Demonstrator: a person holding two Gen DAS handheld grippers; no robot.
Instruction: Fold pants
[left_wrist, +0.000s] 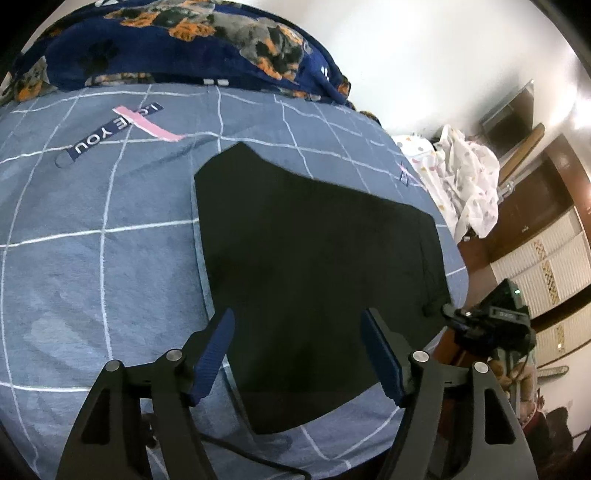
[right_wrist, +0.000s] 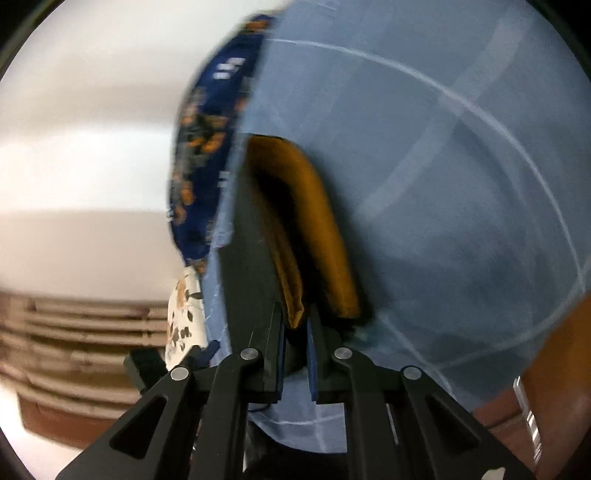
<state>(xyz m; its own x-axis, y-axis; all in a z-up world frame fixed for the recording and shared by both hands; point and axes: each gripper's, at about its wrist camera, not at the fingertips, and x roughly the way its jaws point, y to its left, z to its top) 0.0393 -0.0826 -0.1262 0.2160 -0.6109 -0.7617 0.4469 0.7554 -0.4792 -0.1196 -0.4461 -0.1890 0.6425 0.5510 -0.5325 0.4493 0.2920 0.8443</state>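
pinching an edge of the black pants (left_wrist: 314, 258) lying flat on the blue checked bed cover (left_wrist: 92, 258), the right gripper (right_wrist: 295, 325) could lose the thin cloth when lifting, as the left gripper (left_wrist: 297, 354) hangs spread, empty.

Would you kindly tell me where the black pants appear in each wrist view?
Left wrist view: the black pants lie flat mid-frame on the grey-blue checked sheet.
Right wrist view: the pants run up the centre, orange lining showing, edge clamped in the right tongs.
Shared landmark: the navy patterned blanket.
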